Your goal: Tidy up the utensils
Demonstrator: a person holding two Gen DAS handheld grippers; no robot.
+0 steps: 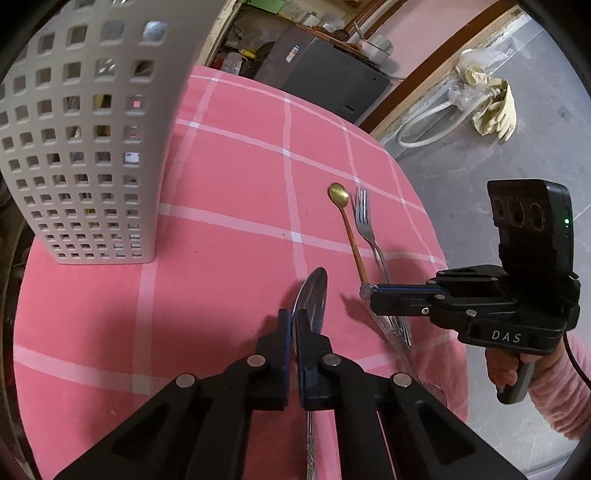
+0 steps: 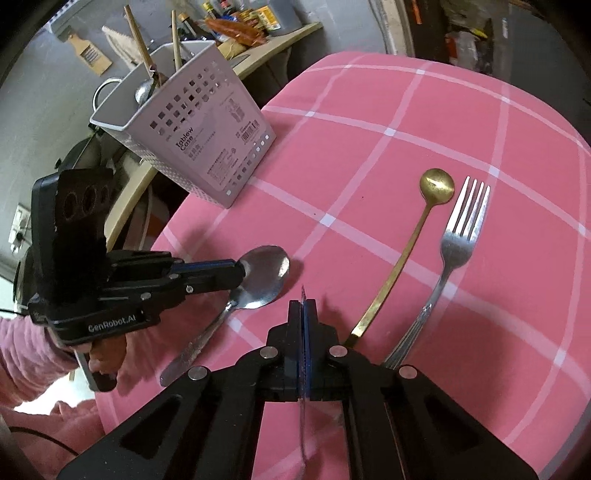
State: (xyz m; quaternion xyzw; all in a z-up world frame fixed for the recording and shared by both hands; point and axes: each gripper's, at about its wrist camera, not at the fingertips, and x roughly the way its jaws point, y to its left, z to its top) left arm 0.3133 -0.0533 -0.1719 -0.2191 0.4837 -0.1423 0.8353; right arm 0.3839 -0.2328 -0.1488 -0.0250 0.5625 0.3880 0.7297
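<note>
My left gripper [image 1: 293, 317] is shut on a large silver spoon [image 1: 312, 295] and holds it by the neck just above the pink checked tablecloth; it also shows in the right wrist view [image 2: 240, 271] with the silver spoon [image 2: 264, 275]. My right gripper [image 2: 303, 304] is shut on a thin clear plastic piece [image 2: 303, 406]; it also shows in the left wrist view [image 1: 365, 291]. A gold spoon [image 2: 406, 243] and a silver fork [image 2: 454, 251] lie side by side on the cloth. A white perforated utensil holder [image 2: 207, 140] stands at the table's far left edge.
The holder has chopsticks [image 2: 140, 40] and a ladle [image 2: 142, 92] in it. The round table [image 2: 406, 129] drops off at the left and far edges. Shelves with jars [image 2: 251, 18] stand behind. In the left wrist view a hose and rags [image 1: 480, 107] lie on the grey floor.
</note>
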